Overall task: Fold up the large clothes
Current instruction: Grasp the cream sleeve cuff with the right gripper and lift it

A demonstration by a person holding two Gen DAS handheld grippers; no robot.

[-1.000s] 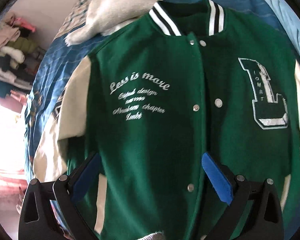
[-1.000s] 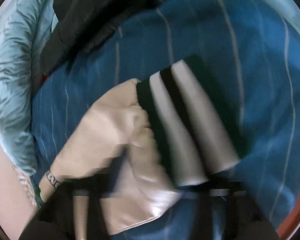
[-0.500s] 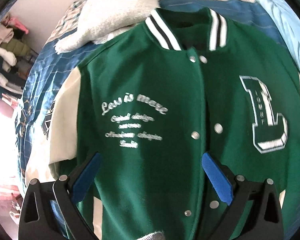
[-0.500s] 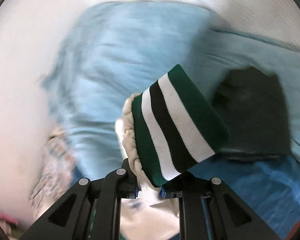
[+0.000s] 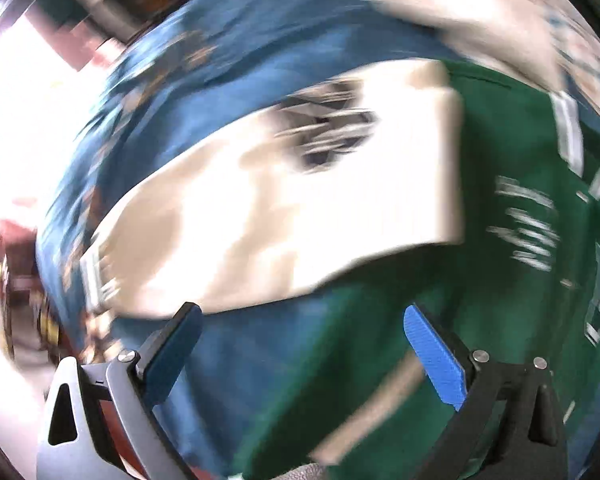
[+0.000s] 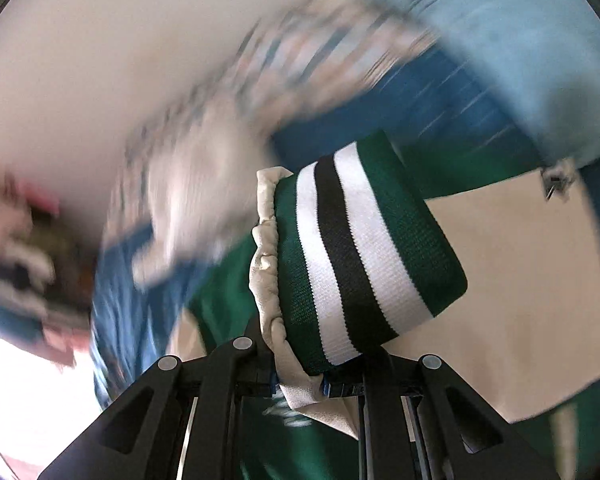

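A green varsity jacket lies front-up on a bed spread with a blue patterned bedsheet, as the right claw carries one cream sleeve by its green, white and black striped cuff across the jacket's body; half a second earlier that same cuff hung before a pale blue quilt, well off to the side. The right claw is clamped tight on the sleeve just below the cuff. The left claw, its blue pads spread wide and holding nothing, has swung from the jacket's chest lettering toward the other cream sleeve, which rests flat on the bed beside the green front. Judged from this, the first sleeve fold is under way and the second is next. A plaid pillow, a plain wall and blurred piled clothing frame the room.
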